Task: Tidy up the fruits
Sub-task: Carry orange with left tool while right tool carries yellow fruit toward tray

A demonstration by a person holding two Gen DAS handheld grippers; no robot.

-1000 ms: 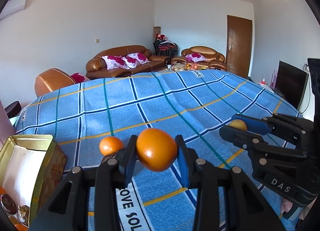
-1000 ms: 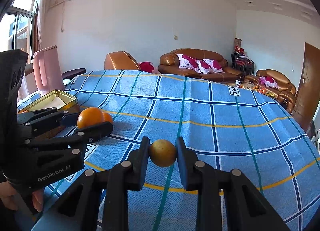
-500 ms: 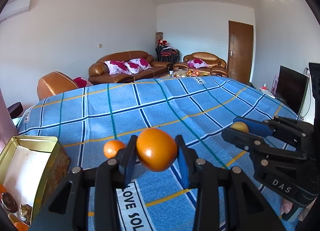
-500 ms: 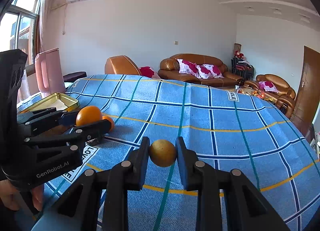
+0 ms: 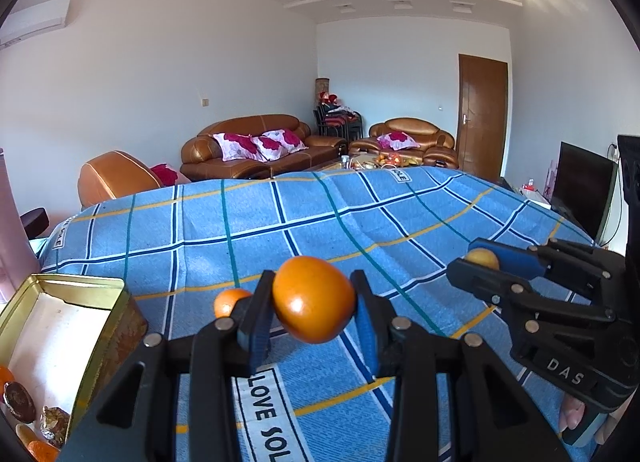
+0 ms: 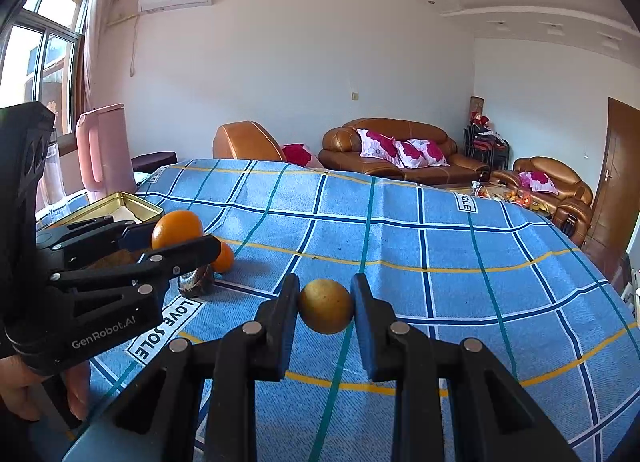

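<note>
Left tool [image 5: 314, 298] pinching orange [image 5: 314, 299] | right tool [image 6: 325, 304] pinching yellow fruit [image 6: 326, 305] | desk under blue checked cloth [image 6: 440, 246] | gold tin [image 5: 100, 326] at left | brown sofas [image 5: 256, 146] behind

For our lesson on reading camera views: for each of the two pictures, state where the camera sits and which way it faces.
Left wrist: on the left gripper, facing across the blue checked cloth toward the sofas; its fingers clamp an orange.
Right wrist: on the right gripper, facing likewise; it clamps a yellowish fruit; a hand shows.
Shared: both fruits, loose orange, gold tin.
</note>
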